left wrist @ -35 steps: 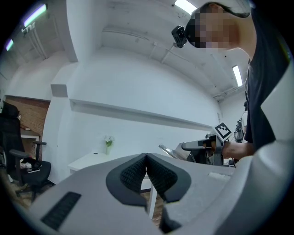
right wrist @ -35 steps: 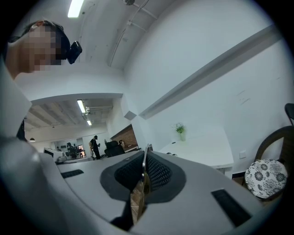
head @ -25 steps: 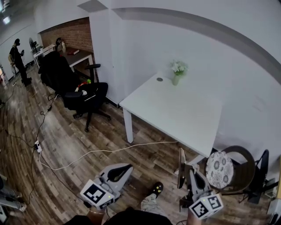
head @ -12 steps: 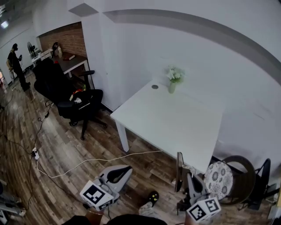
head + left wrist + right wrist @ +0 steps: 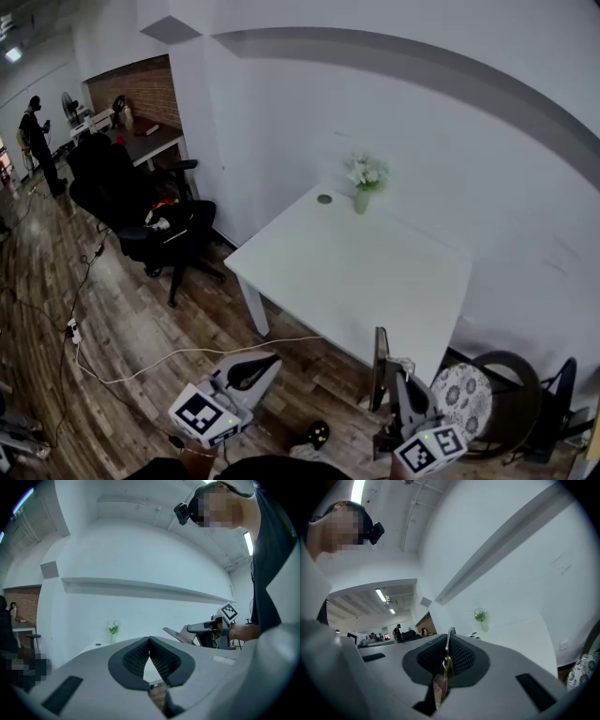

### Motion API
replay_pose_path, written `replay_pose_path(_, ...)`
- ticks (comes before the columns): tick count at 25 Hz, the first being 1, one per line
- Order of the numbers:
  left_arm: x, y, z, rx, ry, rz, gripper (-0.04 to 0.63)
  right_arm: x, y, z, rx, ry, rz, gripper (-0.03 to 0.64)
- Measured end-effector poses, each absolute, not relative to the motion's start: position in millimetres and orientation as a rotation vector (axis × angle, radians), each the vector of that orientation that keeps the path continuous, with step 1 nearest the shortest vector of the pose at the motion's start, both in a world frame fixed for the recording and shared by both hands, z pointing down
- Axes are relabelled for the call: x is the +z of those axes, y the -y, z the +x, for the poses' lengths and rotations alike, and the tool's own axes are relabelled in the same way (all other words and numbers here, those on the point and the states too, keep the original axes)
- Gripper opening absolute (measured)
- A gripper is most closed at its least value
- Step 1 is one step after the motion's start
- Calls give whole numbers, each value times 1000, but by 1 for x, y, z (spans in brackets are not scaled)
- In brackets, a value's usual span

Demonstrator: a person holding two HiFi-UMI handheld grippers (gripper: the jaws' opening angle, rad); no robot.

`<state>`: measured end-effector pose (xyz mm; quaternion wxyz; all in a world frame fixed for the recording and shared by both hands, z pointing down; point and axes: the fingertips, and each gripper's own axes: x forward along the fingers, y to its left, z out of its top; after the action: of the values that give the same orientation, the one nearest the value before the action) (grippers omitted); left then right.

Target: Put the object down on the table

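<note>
The right tool (image 5: 397, 377) is pressed together on a thin board (image 5: 380, 361), pinching it near its lower end so that most of it stands up above the jaws. In the right gripper view the board shows edge-on between the ribbed pads, a narrow strip with a brownish lower part. The board is in the air over the wooden floor, just short of the counter's (image 5: 375, 272) near edge and toward its near right corner, so it is not yet above the top. The left tool (image 5: 149, 641) is pressed together on nothing and hangs low on the other side, well apart from the board.

Judging by how thin it is and how straight it stands from a single pinch, the board is probably light and stiff, not floppy. The material cannot be told; the brown edge hints at wood or card. The ribbed pads should grip its flat faces well, though a pinch so near one end lets the free end swing. Set down on its edge, it would likely tip over. Laying it flat looks safer, with the free end lowered to the top first. The bare near half of the counter offers room, well apart from the vase of flowers (image 5: 364, 183) and the small round thing (image 5: 324, 199) at the far edge.
</note>
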<state>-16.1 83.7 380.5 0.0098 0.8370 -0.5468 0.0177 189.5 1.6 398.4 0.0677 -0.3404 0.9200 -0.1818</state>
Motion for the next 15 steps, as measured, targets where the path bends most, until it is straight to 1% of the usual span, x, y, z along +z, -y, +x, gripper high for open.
replay_pose_path(15,382,-26,4,55,1771,2596,0,402,67,203,-545,-2792,-963,9)
